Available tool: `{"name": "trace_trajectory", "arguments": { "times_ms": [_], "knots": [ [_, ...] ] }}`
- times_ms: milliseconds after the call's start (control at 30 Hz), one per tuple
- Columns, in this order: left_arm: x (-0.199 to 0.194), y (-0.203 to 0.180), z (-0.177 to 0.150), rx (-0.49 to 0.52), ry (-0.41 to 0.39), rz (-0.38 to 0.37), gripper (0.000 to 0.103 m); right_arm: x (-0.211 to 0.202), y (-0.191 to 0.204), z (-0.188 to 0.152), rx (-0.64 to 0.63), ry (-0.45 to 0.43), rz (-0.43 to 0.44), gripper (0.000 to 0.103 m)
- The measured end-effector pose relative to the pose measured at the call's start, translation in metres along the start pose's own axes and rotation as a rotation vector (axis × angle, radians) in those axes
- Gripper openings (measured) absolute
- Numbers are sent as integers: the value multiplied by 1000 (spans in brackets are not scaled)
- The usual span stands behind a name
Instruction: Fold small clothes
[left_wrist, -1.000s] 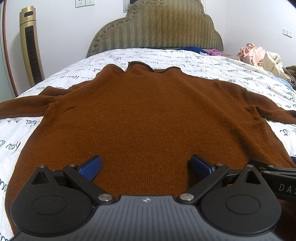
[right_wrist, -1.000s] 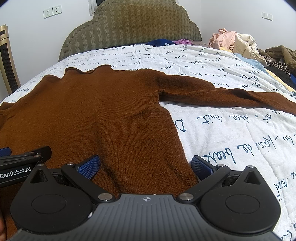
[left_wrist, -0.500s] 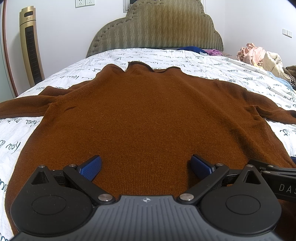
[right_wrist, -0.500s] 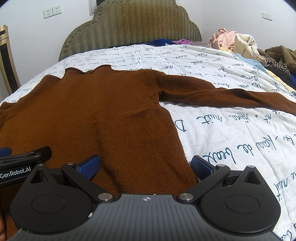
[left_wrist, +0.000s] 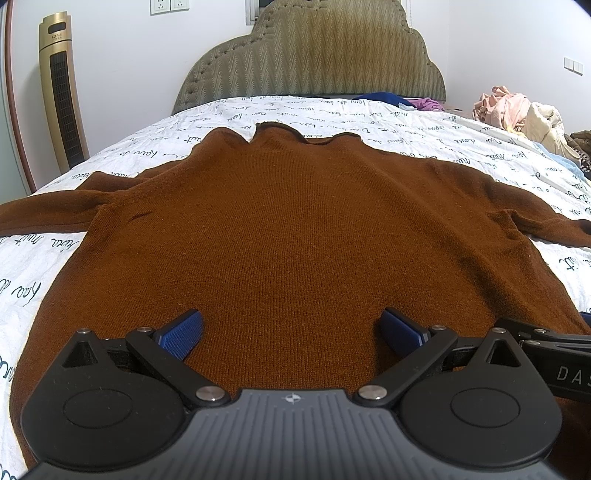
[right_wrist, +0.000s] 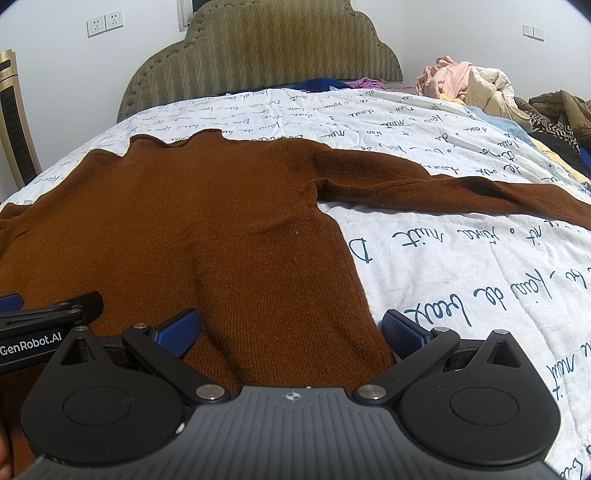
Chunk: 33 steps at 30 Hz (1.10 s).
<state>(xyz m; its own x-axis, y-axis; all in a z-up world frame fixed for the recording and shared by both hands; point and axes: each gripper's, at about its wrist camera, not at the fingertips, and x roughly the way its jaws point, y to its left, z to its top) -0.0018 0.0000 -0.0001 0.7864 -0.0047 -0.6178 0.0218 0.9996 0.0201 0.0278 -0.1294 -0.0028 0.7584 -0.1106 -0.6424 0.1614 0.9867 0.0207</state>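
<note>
A brown knit sweater lies flat on the bed, collar toward the headboard, both sleeves spread sideways. It also shows in the right wrist view, with its right sleeve stretched across the bedspread. My left gripper is open and empty over the sweater's lower middle. My right gripper is open and empty over the sweater's lower right edge. Each gripper's side shows in the other's view.
The bed has a white bedspread with blue script and an olive padded headboard. A pile of clothes lies at the far right. A gold tower fan stands at the left wall.
</note>
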Motion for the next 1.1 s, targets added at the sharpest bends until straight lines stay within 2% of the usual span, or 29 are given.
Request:
{"name": "trace_trajectory", "arguments": {
  "times_ms": [400, 633, 867, 1100],
  "knots": [
    [1, -1, 1, -1, 2, -3, 103, 0, 0, 0, -6, 0, -3, 103],
    [-4, -9, 2, 40, 2, -12, 103, -23, -20, 10, 17, -31, 50, 103],
    [-14, -30, 9, 79, 22, -82, 103, -50, -97, 35, 88, -81, 44, 103],
    [-22, -63, 21, 127, -1, -128, 103, -48, -226, 44, 393, -75, 81, 103]
  ]
}}
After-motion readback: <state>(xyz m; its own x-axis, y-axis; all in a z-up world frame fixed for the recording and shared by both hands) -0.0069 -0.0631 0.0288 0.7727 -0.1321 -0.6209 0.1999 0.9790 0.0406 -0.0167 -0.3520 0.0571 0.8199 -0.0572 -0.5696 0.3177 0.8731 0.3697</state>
